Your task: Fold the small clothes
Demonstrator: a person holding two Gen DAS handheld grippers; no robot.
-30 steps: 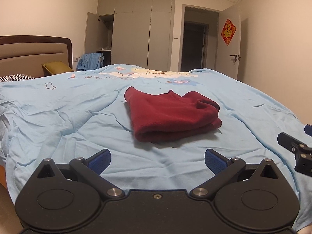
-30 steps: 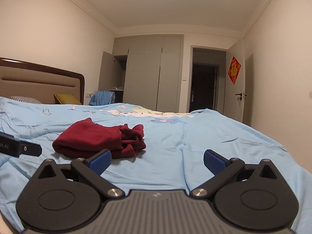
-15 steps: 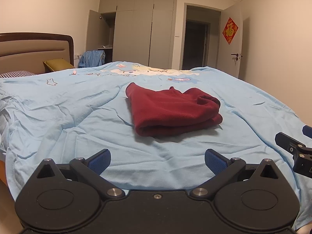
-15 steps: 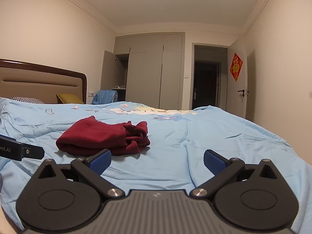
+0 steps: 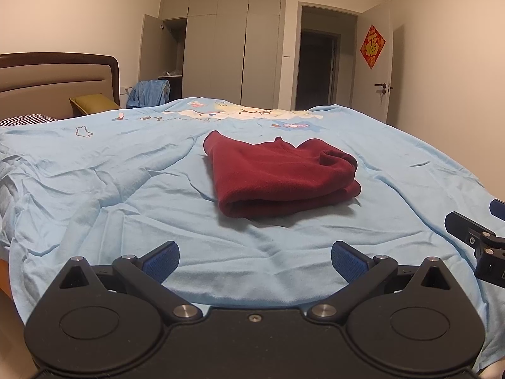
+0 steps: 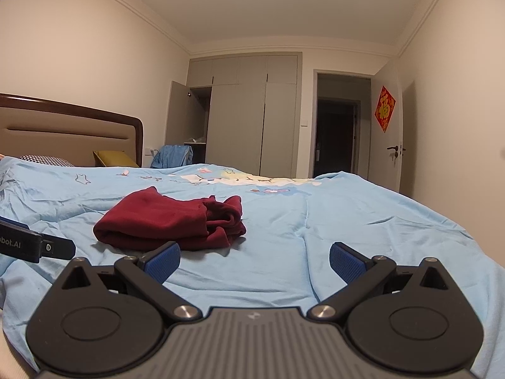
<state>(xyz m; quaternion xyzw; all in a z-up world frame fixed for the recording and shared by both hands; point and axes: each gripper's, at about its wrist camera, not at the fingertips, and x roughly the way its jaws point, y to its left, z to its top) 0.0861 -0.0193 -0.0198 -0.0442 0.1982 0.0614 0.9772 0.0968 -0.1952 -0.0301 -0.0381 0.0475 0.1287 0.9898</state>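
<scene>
Garment (image 5: 281, 177) folded on blue bedspread (image 5: 126, 189)

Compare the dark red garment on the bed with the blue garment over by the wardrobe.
The dark red garment lies folded in flat layers on the light blue bedspread; the blue garment hangs loosely draped, unfolded, beyond the bed. The red one sits near both open grippers; the blue one is far off. Both are untouched.

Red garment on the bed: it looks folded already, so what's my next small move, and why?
Probably keep both grippers back and call this piece done. The red garment lies as a doubled stack on the blue bedsheet, with a slightly bunched end. The left gripper and right gripper are open, empty and clear of it. Tidy that end only if neatness matters.
</scene>
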